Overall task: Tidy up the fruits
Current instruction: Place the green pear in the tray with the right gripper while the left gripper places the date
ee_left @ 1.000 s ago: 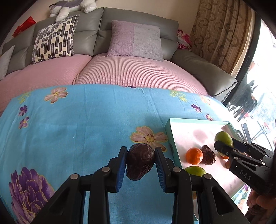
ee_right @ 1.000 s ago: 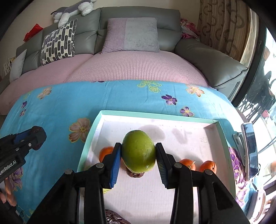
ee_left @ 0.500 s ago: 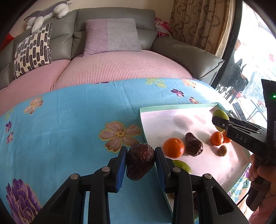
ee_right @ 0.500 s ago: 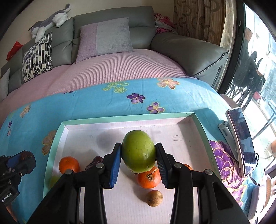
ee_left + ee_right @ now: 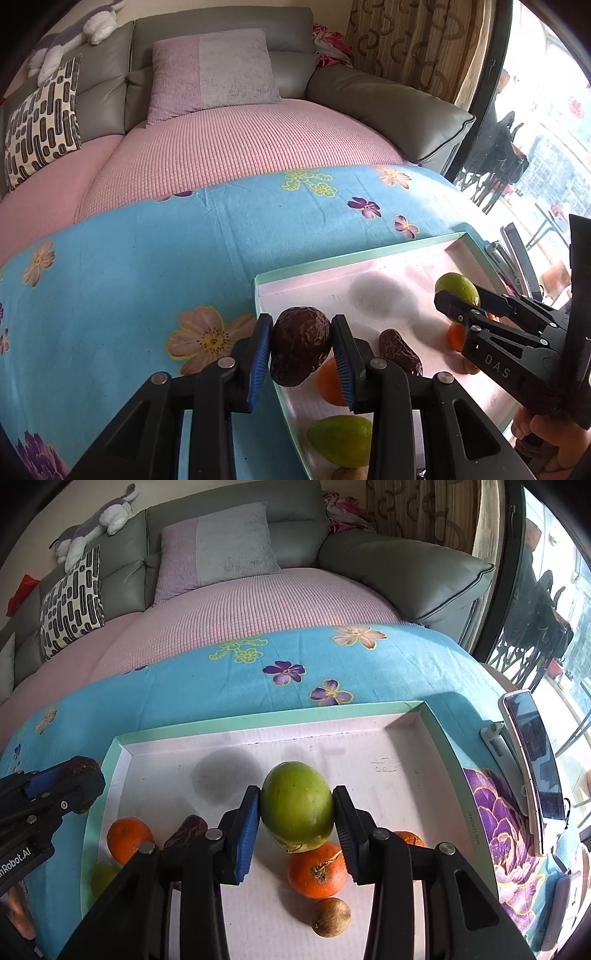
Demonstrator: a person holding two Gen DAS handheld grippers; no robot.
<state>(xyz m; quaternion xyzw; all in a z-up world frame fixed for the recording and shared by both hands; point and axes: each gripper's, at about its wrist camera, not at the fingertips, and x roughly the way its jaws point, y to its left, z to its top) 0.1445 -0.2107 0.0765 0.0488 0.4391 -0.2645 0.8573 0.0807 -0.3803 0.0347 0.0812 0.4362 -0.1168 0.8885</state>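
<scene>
My left gripper (image 5: 301,349) is shut on a dark wrinkled avocado (image 5: 299,345), held over the left rim of the mint-edged tray (image 5: 354,254). My right gripper (image 5: 295,808) is shut on a green mango (image 5: 297,806) above the tray's (image 5: 266,716) middle. On the tray floor lie an orange (image 5: 317,871), a second orange (image 5: 127,836), a dark avocado (image 5: 186,830), a small brown fruit (image 5: 330,917) and a green fruit (image 5: 341,439). The right gripper with its mango (image 5: 458,290) shows at the right of the left wrist view.
The tray rests on a table under a blue floral cloth (image 5: 129,258). A phone on a stand (image 5: 532,768) sits right of the tray. Behind the table is a pink and grey sofa (image 5: 240,136) with cushions. A hand (image 5: 546,439) holds the right gripper.
The left gripper has carried the avocado rightward from over the cloth to the tray's left rim. The right gripper has moved the mango rightward and slightly farther over the tray.
</scene>
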